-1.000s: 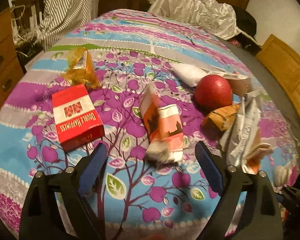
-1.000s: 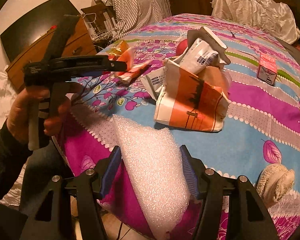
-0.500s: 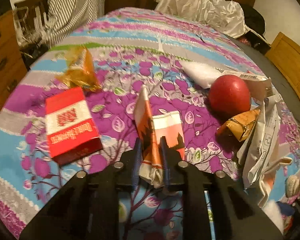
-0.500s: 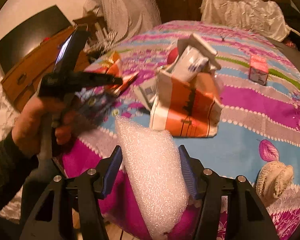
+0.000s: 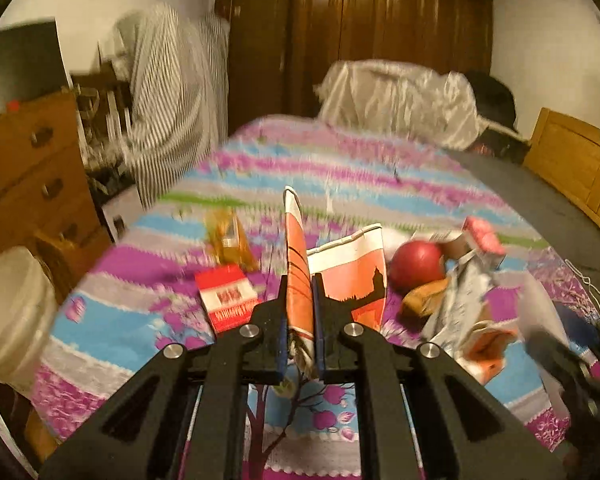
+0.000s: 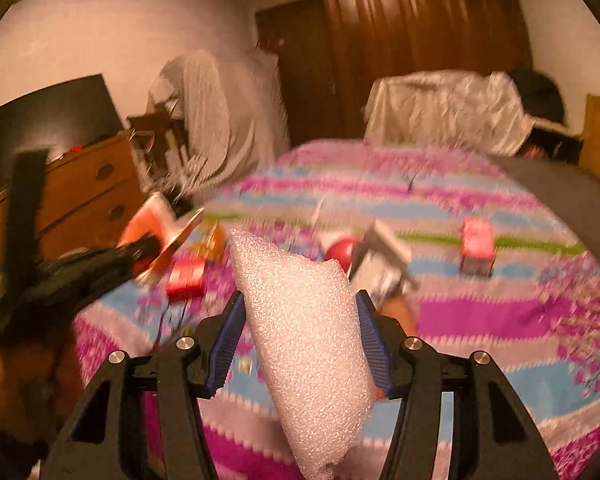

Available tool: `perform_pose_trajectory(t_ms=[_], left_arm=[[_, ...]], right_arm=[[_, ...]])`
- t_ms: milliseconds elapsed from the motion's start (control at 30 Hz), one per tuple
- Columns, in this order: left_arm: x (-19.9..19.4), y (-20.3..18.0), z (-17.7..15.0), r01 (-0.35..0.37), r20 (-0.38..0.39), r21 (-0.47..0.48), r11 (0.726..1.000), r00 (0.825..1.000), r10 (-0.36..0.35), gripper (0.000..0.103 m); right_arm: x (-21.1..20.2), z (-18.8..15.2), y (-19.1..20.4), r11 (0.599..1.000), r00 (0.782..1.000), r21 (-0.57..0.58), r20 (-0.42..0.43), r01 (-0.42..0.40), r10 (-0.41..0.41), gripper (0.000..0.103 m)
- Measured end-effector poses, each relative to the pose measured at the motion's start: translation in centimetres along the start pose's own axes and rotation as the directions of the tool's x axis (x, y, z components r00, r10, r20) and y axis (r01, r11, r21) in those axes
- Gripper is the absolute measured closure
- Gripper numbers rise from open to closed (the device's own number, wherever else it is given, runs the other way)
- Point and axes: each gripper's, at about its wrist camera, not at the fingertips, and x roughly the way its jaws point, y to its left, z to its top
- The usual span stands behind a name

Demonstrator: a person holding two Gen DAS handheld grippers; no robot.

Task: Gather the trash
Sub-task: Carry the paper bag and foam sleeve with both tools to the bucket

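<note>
Since a second ago, the left gripper (image 5: pixel 300 324) has clamped shut on the flattened orange-and-white paper bag (image 5: pixel 298 264) and lifted it off the bedspread (image 5: pixel 140 312); both views have tipped up to show more of the room. The right gripper (image 6: pixel 298 340) grips a piece of white foam wrap (image 6: pixel 304 340), its pads pressing both sides, also held above the bed.

Both loads are light and floppy, so the carry should go smoothly, with no jerks, and both grips should stay firm. The bag is pinched by a thin folded edge and could slip; keeping it hanging upright helps. A pale bucket (image 5: pixel 8 312) stands beside the bed at the left and may be the bin, though I cannot be sure. On the bed remain a red cigarette pack (image 5: pixel 228 300), a red ball (image 5: pixel 416 266) and crumpled wrappers (image 5: pixel 460 300).
</note>
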Motion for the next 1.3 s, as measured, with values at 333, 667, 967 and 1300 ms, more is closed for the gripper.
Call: perform_pose_trajectory(t_ms=[333, 667, 967, 1300], left_arm=[[-4.1, -2.9, 1.3, -0.062, 0.160, -0.004, 0.998, 0.985, 0.062, 0.094], [-5.0, -2.3, 1.7, -0.081, 0.181, -0.021, 0.996, 0.980, 0.084, 0.094], [-6.7, 3.1, 3.5, -0.176, 0.198, -0.094, 0.980, 0.961, 0.192, 0.094], [-9.4, 12.9, 4.9, -0.309, 0.184, -0.217, 0.926, 0.919, 0.350, 0.094]], right_arm=[[-2.9, 4.1, 1.7, 0.975, 0.959, 0.011, 0.183, 0.220, -0.218, 0.046], [-3.1, 5.3, 3.1, 0.974, 0.956, -0.012, 0.198, 0.224, -0.217, 0.046], [-1.9, 8.3, 9.4, 0.989, 0.973, -0.090, 0.209, 0.115, -0.095, 0.046], [1.1, 12.0, 21.6, 0.975, 0.979, -0.204, 0.163, -0.090, 0.125, 0.046]])
